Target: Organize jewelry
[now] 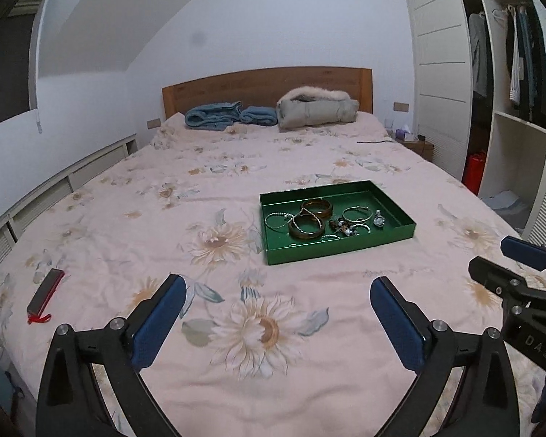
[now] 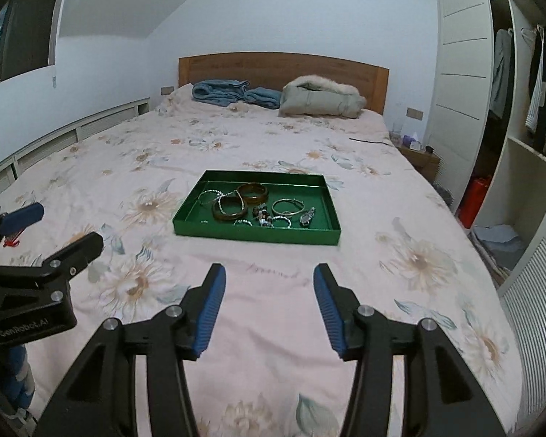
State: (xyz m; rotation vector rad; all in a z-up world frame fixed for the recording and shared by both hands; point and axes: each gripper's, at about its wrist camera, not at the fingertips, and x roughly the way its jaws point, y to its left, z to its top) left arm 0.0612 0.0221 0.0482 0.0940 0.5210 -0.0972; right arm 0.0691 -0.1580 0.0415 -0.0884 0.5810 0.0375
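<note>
A green tray (image 1: pixel 340 248) (image 2: pixel 254 235) lies on the bed and holds jewelry: two brown bangles (image 1: pixel 305 228) (image 2: pixel 230 209), silver bracelets (image 1: pixel 356 214) (image 2: pixel 287 207), a beaded piece (image 1: pixel 342 226) and a watch (image 1: pixel 379 218) (image 2: pixel 307 216). My left gripper (image 1: pixel 278 291) is open and empty, above the bedspread short of the tray. My right gripper (image 2: pixel 269 276) is open and empty, also short of the tray. Each gripper shows at the edge of the other's view.
The bed (image 1: pixel 200 218) has a pink floral cover. A dark case with a red strap (image 1: pixel 45 296) lies at the left. Blue blankets (image 1: pixel 214 114) and a folded coat (image 1: pixel 316 107) sit by the headboard. An open wardrobe (image 1: pixel 509 109) stands at the right.
</note>
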